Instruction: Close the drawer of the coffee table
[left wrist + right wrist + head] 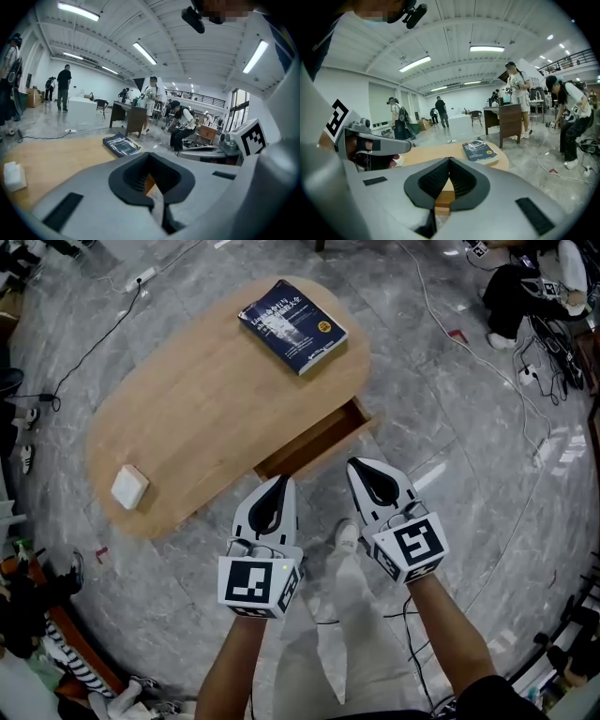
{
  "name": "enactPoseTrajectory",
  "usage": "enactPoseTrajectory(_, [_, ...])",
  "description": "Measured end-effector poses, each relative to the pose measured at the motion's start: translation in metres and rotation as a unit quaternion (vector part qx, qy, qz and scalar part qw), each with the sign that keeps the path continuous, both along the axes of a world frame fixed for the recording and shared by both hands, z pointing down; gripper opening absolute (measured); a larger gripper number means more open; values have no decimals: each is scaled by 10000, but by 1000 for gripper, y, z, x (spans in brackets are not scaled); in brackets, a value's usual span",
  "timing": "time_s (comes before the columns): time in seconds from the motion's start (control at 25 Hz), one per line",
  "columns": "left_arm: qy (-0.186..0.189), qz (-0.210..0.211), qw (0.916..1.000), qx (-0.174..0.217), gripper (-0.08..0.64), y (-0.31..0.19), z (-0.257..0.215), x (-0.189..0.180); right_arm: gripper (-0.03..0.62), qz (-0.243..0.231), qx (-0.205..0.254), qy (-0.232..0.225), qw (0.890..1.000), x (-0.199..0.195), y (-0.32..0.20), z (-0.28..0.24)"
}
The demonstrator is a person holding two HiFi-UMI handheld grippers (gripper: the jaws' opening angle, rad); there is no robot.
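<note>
Left tool (283,480): my jaws are pressed together on nothing, with the tip just short of the drawer's near corner.
Right tool (354,465): also pressed together and empty, near the drawer's outer end.
Drawer (319,440): it juts open from the surface's near edge, just beyond both tips.
Room: bare grey floor (450,437) lies right of the drawer.
Surface (206,409): an oval wooden top, with a white block (129,487) near its left edge.
Far end: a dark blue book (292,325) lies by the rim.

Oval wooden coffee table (202,404) with blue book (292,325), white block (129,487)
</note>
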State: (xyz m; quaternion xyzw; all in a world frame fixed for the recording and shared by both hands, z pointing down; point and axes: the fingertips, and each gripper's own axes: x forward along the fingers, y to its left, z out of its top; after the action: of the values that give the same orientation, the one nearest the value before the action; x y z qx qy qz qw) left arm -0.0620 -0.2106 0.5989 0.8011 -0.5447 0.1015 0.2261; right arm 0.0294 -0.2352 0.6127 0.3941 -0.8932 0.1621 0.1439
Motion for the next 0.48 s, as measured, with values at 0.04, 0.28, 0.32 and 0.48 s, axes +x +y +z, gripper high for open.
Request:
enactPoseTrajectory(0.04, [0, -4, 10000, 4, -2, -1, 2, -1, 12, 8, -7, 11, 10000, 0, -1, 4])
enactPoseTrajectory(0.28, [56, -187, 9998, 89, -2, -5, 14, -5, 11, -121, -45, 196, 9997, -5, -4, 25])
enactPoseTrajectory(0.32, [79, -197, 9997, 78, -2, -5, 17, -4, 12, -184, -43, 247, 9995, -6, -3, 29])
enactPoseTrajectory(0.48, [82, -234, 9997, 29, -2, -5, 30, -5, 12, -389, 8, 439, 9983, -13, 1, 42])
